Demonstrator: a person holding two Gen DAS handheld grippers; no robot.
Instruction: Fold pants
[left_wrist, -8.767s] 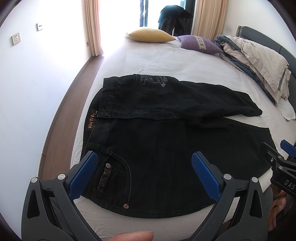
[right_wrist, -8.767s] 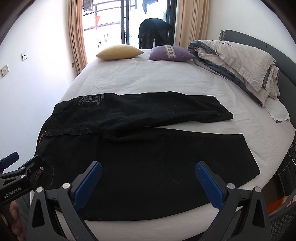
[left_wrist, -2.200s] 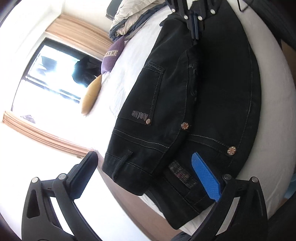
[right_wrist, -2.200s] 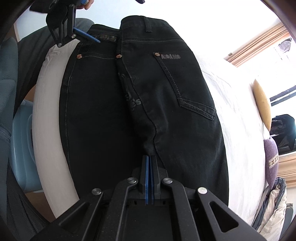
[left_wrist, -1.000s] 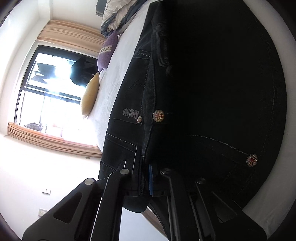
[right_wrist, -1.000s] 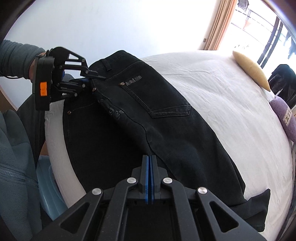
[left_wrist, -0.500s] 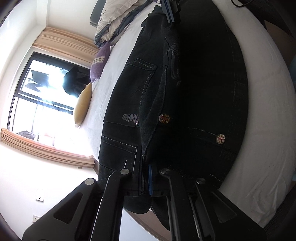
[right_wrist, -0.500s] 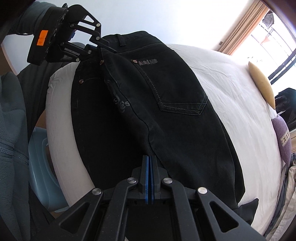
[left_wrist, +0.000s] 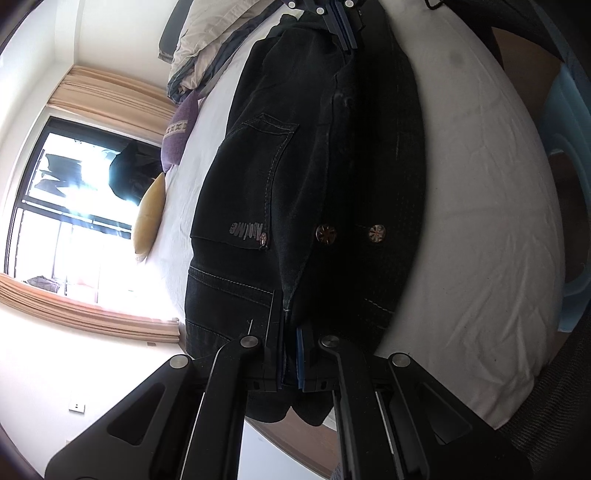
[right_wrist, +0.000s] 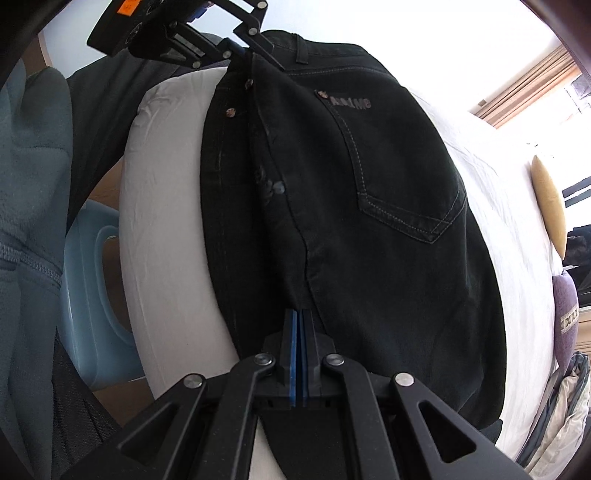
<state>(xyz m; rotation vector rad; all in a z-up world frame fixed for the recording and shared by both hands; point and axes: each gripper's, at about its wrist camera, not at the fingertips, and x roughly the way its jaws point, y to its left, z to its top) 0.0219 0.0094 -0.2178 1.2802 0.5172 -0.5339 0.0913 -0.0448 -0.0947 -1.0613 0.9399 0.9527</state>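
Two grippers, one pair of black pants (right_wrist: 369, 206), clamped at opposite ends of the fold line.
Left gripper (left_wrist: 290, 363): jaws closed on the waistband edge. Right gripper (right_wrist: 298, 354): jaws closed on the leg seam further down. Pants lie on the white bed (right_wrist: 491, 192) near its edge, one leg folded over the other, back pocket up. Long axis runs straight from one gripper to the other; the fabric between them looks taut. Judgement: next fold brings one end toward the other along this axis.
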